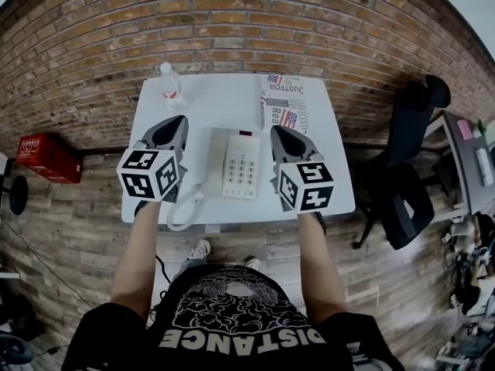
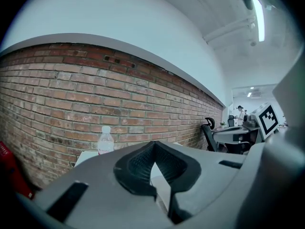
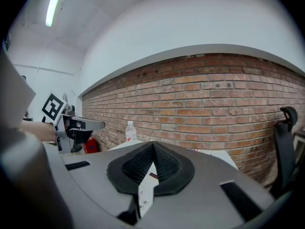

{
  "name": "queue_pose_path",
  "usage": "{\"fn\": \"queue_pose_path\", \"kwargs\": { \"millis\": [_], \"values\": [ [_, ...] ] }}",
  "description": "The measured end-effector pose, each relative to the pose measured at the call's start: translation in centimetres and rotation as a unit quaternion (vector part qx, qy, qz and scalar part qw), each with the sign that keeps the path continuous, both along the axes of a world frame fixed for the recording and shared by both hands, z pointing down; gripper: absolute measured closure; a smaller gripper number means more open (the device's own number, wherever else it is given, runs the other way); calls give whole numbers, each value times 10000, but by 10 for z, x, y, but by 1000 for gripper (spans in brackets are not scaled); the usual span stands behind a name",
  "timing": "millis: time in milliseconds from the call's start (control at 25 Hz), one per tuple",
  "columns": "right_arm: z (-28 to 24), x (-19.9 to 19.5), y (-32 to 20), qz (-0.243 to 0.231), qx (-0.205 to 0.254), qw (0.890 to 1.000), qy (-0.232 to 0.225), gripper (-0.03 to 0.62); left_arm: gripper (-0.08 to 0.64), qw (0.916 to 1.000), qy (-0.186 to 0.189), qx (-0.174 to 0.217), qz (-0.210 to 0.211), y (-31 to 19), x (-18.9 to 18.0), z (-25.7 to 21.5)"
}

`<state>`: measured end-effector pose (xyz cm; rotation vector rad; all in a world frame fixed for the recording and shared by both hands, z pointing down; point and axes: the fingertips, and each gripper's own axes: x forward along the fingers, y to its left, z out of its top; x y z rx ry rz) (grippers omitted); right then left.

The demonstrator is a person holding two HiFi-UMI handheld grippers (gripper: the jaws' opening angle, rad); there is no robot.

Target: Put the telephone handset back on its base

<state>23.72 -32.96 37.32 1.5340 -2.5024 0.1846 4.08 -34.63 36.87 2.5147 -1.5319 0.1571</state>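
Observation:
A white telephone base point(image 1: 241, 166) with a keypad sits mid-table. Its handset point(image 1: 215, 161) lies along the base's left side, and the coiled cord point(image 1: 184, 211) loops toward the table's front edge. My left gripper point(image 1: 176, 122) hovers just left of the phone, shut and holding nothing; its fingertips point(image 2: 153, 144) meet in the left gripper view. Just right of the phone is my right gripper point(image 1: 280, 132), also shut and empty, with the tips point(image 3: 153, 146) touching. A strip of the keypad point(image 3: 144, 194) shows below the right gripper's jaws.
A water bottle point(image 1: 169, 83) stands at the white table's point(image 1: 216, 99) back left corner. A magazine point(image 1: 285, 103) lies at the back right. The brick wall point(image 1: 247, 29) is behind the table. A red box point(image 1: 48, 157) sits on the floor at left, an office chair point(image 1: 410, 184) at right.

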Motion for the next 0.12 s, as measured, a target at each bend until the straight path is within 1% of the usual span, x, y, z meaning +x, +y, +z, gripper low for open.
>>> {"fn": "queue_pose_path", "kwargs": {
  "millis": [120],
  "values": [
    [1,2,0,24,-2,10000,-1,592,554,10000,-12,-9,10,-1,2,1]
  ]
}}
